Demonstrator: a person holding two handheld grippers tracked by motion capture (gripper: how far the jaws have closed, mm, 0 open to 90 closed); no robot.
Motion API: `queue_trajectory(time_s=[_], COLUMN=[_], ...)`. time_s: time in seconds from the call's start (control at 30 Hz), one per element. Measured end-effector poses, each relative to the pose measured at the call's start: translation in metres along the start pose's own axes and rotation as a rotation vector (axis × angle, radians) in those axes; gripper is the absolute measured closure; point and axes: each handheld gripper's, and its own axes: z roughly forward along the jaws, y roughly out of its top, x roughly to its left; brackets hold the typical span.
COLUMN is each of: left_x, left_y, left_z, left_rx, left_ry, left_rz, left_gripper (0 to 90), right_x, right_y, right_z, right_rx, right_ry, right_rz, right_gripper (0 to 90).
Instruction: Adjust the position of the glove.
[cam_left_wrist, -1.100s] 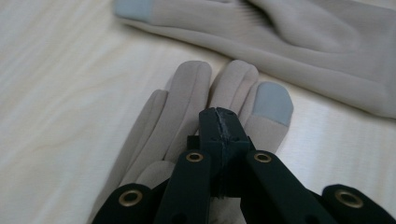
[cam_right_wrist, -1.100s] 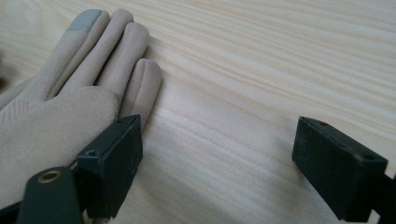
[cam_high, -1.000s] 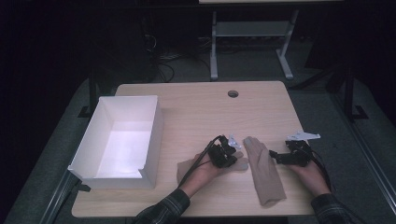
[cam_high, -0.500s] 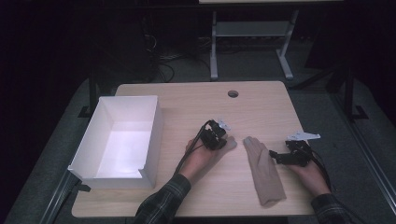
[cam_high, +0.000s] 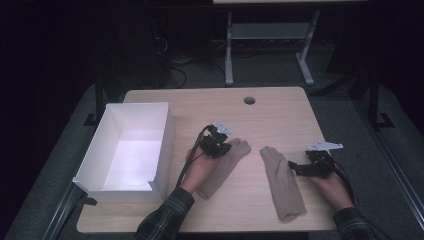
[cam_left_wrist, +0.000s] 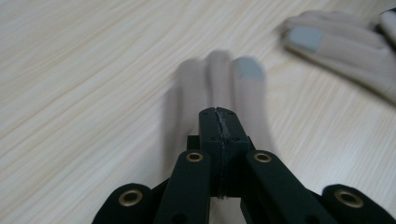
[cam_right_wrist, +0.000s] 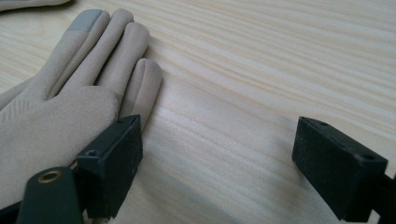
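Two beige gloves with grey fingertip patches lie on the wooden table (cam_high: 280, 115). My left gripper (cam_high: 226, 148) (cam_left_wrist: 218, 116) is shut on the left glove (cam_high: 220, 172) (cam_left_wrist: 219, 84), pinching it behind the fingers, which stick out past the jaw tips and look blurred. The right glove (cam_high: 282, 182) (cam_right_wrist: 70, 102) lies flat, fingers pointing away from the person. My right gripper (cam_high: 293, 168) (cam_right_wrist: 219, 154) stands open just off that glove's right edge, its left jaw over the little-finger side, with bare wood between the jaws. The two gloves are now apart.
An open white box (cam_high: 162, 150) stands on the left part of the table, close beside the left forearm. A round cable hole (cam_high: 249, 100) sits near the far edge. A metal stand (cam_high: 265, 35) is on the floor beyond the table.
My left gripper has moved left and away from the person, pulling the left glove's fingers off the right glove. The right gripper and right glove have stayed where they were.
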Motion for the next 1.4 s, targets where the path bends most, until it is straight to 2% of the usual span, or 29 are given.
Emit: queue_trajectory(time_s=[0.03,0.1,0.13,0.2,0.23,0.37,0.43,0.53,0.73,1.0,1.07,1.1,1.13,1.23,1.27,1.33,1.4], left_x=[0.006,0.009,0.014,0.017,0.02,0.024,0.024,0.022,0.021,0.017,0.016,0.016,0.016,0.019,0.019,0.02,0.02], left_y=[-0.009,-0.013,-0.023,-0.028,-0.034,-0.037,-0.037,-0.039,-0.042,-0.042,-0.041,-0.041,-0.041,-0.042,-0.042,-0.043,-0.042], left_z=[-0.01,-0.013,-0.018,-0.018,-0.018,-0.013,-0.012,-0.005,0.0,0.002,0.002,0.002,0.002,0.001,0.001,0.001,0.001], left_rx=[-0.002,0.0,0.003,0.01,0.018,0.008,0.009,0.043,0.069,0.078,0.085,0.085,0.085,0.081,0.081,0.079,0.081], left_ry=[0.019,0.028,0.032,0.037,0.033,0.019,0.021,0.01,0.004,-0.008,-0.006,-0.006,-0.006,-0.02,-0.02,-0.03,-0.03], left_rz=[-0.017,-0.025,-0.051,-0.057,-0.084,-0.108,-0.106,-0.099,-0.096,-0.089,-0.077,-0.077,-0.077,-0.093,-0.093,-0.103,-0.102], left_gripper=[89.7,89.6,89.6,88.1,86.8,78.9,74.4,70.8,70.8,82.2,84.7,85.4,85.7,85.9,86.0,86.1,86.3], right_x=[0.0,0.0,0.0,0.0,0.0,0.0,0.0,0.0,0.0,0.001,0.001,0.001,0.001,0.005,0.005,0.012,0.015], right_y=[0.0,0.0,0.0,0.0,0.0,0.0,0.0,0.0,0.0,-0.001,0.001,0.001,0.003,0.003,0.003,-0.001,-0.004], right_z=[0.0,0.0,0.0,0.0,0.0,0.0,0.0,0.0,0.0,-0.001,-0.006,-0.006,-0.013,-0.024,-0.024,-0.036,-0.04], right_rx=[0.001,0.001,0.001,0.001,0.002,0.001,0.002,0.002,0.002,-0.001,0.006,0.006,-0.005,-0.01,-0.01,0.027,0.053], right_ry=[0.0,0.0,0.0,0.0,0.0,0.0,0.001,0.002,0.004,0.005,0.031,0.031,0.064,0.1,0.1,0.158,0.178], right_rz=[0.0,-0.001,0.0,-0.001,-0.001,-0.002,-0.002,-0.003,-0.003,-0.007,-0.013,-0.013,-0.003,-0.033,-0.033,-0.056,-0.08], right_gripper=[15.9,15.9,15.8,15.8,15.9,15.9,15.9,15.9,15.9,16.4,32.2,32.2,46.8,70.6,70.6,86.1,89.9])
